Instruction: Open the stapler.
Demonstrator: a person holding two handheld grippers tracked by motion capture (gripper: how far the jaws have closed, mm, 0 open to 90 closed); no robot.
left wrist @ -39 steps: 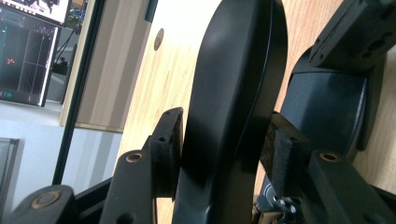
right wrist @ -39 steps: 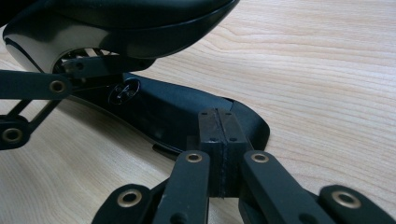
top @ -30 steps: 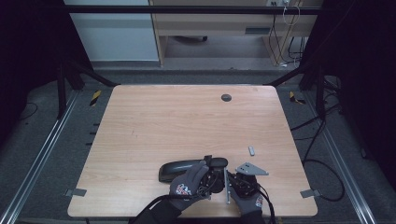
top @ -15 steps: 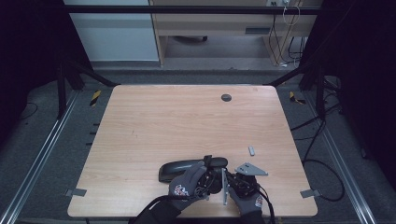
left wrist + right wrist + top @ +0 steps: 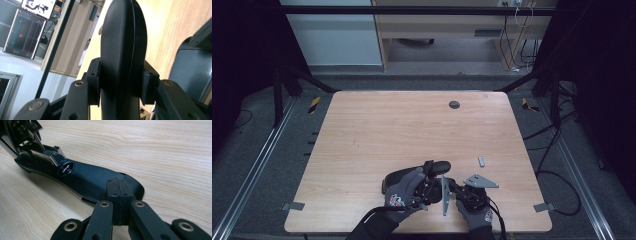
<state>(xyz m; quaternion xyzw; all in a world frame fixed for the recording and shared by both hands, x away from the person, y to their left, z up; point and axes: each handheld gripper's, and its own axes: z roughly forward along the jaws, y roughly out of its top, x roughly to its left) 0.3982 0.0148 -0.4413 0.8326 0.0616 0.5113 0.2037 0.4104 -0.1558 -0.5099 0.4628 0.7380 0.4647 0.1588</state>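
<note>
Standing by the surface [image 5: 412, 125], I saw the work centred on a black oval piece [image 5: 122, 45]. It was smooth, matt and rounded, with a fine seam running down its length. The left tool [image 5: 121, 82] was clenched on it, one pad on each flank. Its jaws had just been closing, with the piece between them. In the left gripper view the piece stood on edge and rose towards twelve o'clock from the pads.

From above, its rounded end [image 5: 438, 166] showed near the front edge of the surface, at about one o'clock from the gloved left hand [image 5: 404, 192].

In the right gripper view a black curved plate [image 5: 87, 180] lay flat on the wood, with a small shiny round inset [image 5: 65, 168]. The right tool [image 5: 119, 192] was clenched, pad against pad, at the plate's near end. The plate ran away from it towards ten o'clock.

A small grey bit [image 5: 481, 161] lay at one o'clock from the right hand [image 5: 472, 212], apart from it.

I could not tell whether the right tool's pads nipped the plate's thin rim or merely rested over it. Nor could I tell whether the plate and the oval piece were one thing. From above, the hands hid most of both tools. The oval piece's lower end was cut off in the left gripper view.
</note>
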